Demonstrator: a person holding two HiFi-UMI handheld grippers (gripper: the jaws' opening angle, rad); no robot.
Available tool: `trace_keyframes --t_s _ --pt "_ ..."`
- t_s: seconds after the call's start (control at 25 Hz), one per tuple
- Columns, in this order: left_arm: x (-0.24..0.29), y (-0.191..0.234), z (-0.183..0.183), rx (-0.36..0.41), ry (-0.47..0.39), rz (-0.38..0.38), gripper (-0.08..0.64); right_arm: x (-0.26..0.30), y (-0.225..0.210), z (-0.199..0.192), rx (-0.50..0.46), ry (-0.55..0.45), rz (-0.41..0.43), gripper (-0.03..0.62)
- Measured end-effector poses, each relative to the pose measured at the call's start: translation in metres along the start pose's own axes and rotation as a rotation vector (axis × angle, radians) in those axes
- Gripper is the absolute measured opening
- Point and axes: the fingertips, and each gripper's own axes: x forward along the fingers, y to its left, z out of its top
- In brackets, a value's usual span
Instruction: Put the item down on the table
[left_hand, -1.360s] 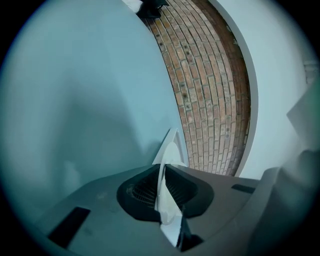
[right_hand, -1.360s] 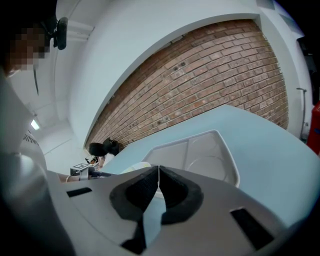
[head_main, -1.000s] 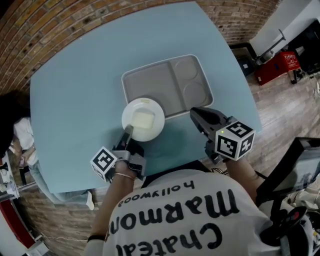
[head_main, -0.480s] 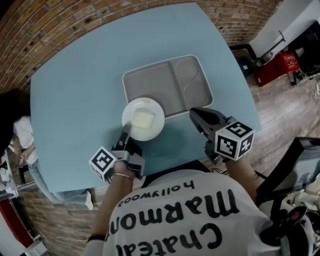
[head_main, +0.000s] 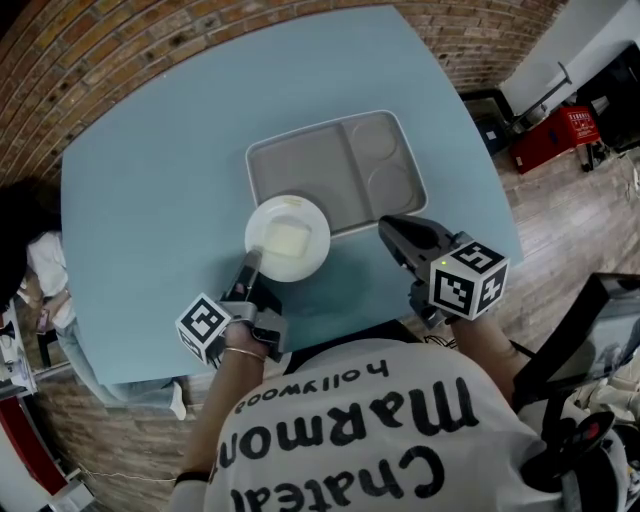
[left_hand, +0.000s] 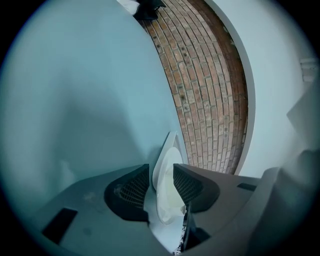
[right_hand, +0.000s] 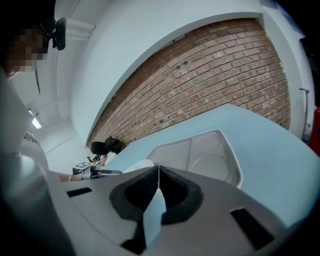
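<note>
Jaws of the left hand-held gripper (head_main: 252, 266) have just been opening. They now stand apart around the rim of the plate (head_main: 287, 238), which is unmoved at frame centre and apparently supported by the tabletop (head_main: 150, 180). The right hand-held gripper (head_main: 388, 228) is closed and empty.

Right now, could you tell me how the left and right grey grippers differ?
The left grey gripper is open, jaws having just been opening, with the rim of the round white plate between them; the right grey gripper is shut and empty. The left reaches the plate; the right hangs clear of it. Both carry marker cubes.
</note>
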Motion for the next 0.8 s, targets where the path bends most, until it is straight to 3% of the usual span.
trace_keyframes --t_s 0.4,0.6,0.8 --pt "-0.021 0.011 0.032 -0.024 -0.102 0.053 0.140 0.001 -0.001 0.003 0.006 0.003 -0.002 0.012" --pt "-0.033 -0.010 0.038 0.091 -0.170 0.028 0.140 -0.004 0.002 0.003 -0.003 -0.002 0.004 0.012" --pt "-0.037 -0.048 0.033 0.226 -0.173 -0.032 0.138 -0.012 0.010 0.008 -0.026 -0.013 0.019 0.012"
